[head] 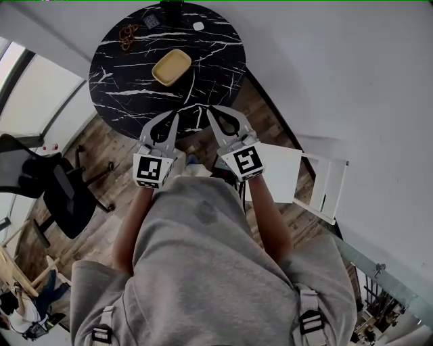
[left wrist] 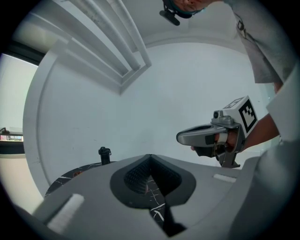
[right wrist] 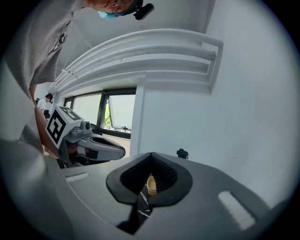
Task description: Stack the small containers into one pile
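Note:
A shallow yellow container [head: 171, 67] sits alone near the middle of the round black marble table [head: 128, 94]. Whether it is one container or several nested I cannot tell. My left gripper [head: 177, 116] and right gripper [head: 210, 109] hover side by side over the table's near edge, close to my body, both shut with nothing in them. In the left gripper view the shut jaws [left wrist: 150, 157] frame a strip of table, and the right gripper [left wrist: 206, 136] shows to the right. Through the right gripper's shut jaws [right wrist: 151, 154] I see the yellow container [right wrist: 151, 185]; the left gripper [right wrist: 96, 146] is at the left.
At the table's far edge lie a brown beaded string [head: 128, 35], a small dark square [head: 151, 21], a small white item [head: 198, 26] and a black object [head: 172, 8]. A black office chair [head: 61, 192] stands on the left, a white chair [head: 318, 179] on the right.

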Motion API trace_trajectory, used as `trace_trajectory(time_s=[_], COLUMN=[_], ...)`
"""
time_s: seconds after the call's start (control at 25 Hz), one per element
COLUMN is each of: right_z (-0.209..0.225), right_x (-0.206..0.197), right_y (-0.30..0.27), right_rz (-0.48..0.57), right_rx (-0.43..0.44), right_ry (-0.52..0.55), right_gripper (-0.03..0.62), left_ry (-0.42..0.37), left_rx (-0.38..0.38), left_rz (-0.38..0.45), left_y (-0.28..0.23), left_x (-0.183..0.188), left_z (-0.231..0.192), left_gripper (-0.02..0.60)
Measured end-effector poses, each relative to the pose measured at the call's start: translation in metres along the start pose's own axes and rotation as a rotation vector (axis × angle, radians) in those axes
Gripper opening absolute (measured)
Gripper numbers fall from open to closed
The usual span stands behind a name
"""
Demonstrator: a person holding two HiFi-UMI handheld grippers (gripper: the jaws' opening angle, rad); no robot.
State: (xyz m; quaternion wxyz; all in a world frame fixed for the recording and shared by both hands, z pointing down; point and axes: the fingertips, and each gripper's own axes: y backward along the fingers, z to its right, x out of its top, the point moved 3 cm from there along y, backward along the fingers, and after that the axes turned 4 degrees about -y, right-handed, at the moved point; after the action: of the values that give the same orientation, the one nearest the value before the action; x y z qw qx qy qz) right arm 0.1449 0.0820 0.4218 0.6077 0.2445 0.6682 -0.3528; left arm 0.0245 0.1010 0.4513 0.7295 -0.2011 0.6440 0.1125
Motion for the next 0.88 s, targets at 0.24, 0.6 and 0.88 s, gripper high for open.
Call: trace_trajectory(time_s=[0.24, 0.6, 0.88], right_z=[-0.003, 0.014, 0.021], right_x=[-0.006, -0.013, -0.013], right_y=[0.007, 0.010, 0.002], right_rz=[0.003, 0.013, 0.007], right_rx=[0.037, 0.010, 0.021], right_ry=[-0.002, -0.046, -0.049], right_gripper=[0.011, 0.011, 0.011], left_ry=[-0.033, -0.044, -0.040], left_rx=[-0.027, -0.032, -0.026], left_rz=[-0.007, -0.031, -0.046], left_y=[-0.002, -0.010, -0.019], left_x=[0.006, 0.002, -0.007], left_z=[0.014, 0.009, 0.000], left_gripper=[-0.002, -0.002, -0.002])
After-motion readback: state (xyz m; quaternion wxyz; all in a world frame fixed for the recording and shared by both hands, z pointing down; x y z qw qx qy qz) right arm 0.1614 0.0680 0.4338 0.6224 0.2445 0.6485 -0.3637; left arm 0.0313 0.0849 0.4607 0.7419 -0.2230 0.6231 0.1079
